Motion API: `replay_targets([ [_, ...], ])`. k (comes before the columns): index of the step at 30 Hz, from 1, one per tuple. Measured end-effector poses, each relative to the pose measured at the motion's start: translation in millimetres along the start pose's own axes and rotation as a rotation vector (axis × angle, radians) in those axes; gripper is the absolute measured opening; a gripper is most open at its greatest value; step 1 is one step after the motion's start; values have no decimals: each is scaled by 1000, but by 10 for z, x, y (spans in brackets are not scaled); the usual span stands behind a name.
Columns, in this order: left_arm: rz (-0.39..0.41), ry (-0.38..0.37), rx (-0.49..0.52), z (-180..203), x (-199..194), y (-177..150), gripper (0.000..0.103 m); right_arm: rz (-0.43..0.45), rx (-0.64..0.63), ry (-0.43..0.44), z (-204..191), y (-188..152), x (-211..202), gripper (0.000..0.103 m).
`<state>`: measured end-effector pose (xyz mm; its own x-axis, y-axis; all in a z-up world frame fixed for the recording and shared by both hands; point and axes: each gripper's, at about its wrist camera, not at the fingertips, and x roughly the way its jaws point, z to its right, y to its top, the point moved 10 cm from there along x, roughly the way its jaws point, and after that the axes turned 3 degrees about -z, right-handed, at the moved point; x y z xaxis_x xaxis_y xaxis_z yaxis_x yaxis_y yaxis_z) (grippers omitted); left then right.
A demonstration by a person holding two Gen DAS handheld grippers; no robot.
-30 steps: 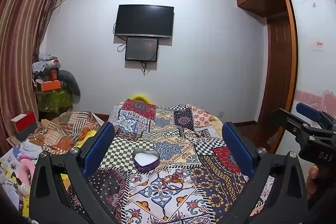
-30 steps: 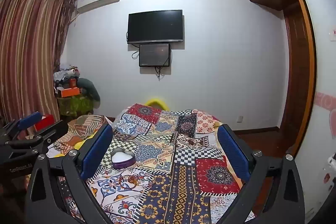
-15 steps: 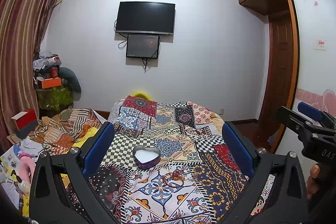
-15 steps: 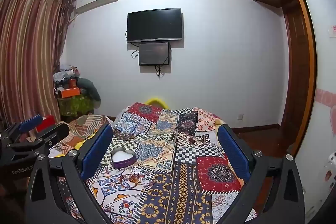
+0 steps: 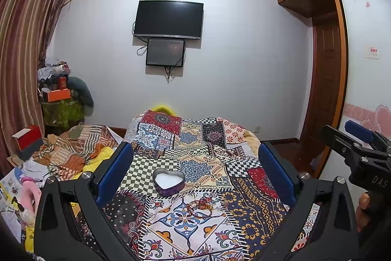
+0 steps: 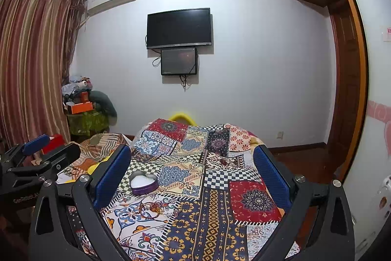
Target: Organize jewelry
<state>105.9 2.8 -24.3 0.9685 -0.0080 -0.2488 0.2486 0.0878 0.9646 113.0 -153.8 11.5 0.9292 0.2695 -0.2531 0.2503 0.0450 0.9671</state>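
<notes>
A purple heart-shaped box point(image 5: 168, 181) with a white lining sits open on the patterned bedspread; it also shows in the right wrist view point(image 6: 143, 183). A small tangle of reddish jewelry point(image 5: 198, 204) lies on the cloth just in front of it, also seen in the right wrist view point(image 6: 152, 207). My left gripper point(image 5: 195, 169) is open and empty, held above the bed behind the box. My right gripper point(image 6: 191, 168) is open and empty, to the right of the box. Each gripper shows at the edge of the other's view.
The patchwork bedspread point(image 5: 220, 187) covers the bed. Piled clothes and bedding point(image 5: 73, 153) lie on the left, with cluttered boxes point(image 5: 58, 94) by the striped curtain. A TV point(image 5: 168, 20) hangs on the far wall. A wooden door and wardrobe point(image 5: 327, 80) stand at the right.
Both views have shifted slightly, with the box and jewelry sitting a little lower and nearer. Both grippers stay open and empty.
</notes>
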Motion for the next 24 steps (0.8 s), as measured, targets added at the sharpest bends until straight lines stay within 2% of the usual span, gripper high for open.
replay_targets([
  [24, -7, -14, 11, 65, 12, -35, 103, -5, -3, -1, -11, -27, -1, 100],
])
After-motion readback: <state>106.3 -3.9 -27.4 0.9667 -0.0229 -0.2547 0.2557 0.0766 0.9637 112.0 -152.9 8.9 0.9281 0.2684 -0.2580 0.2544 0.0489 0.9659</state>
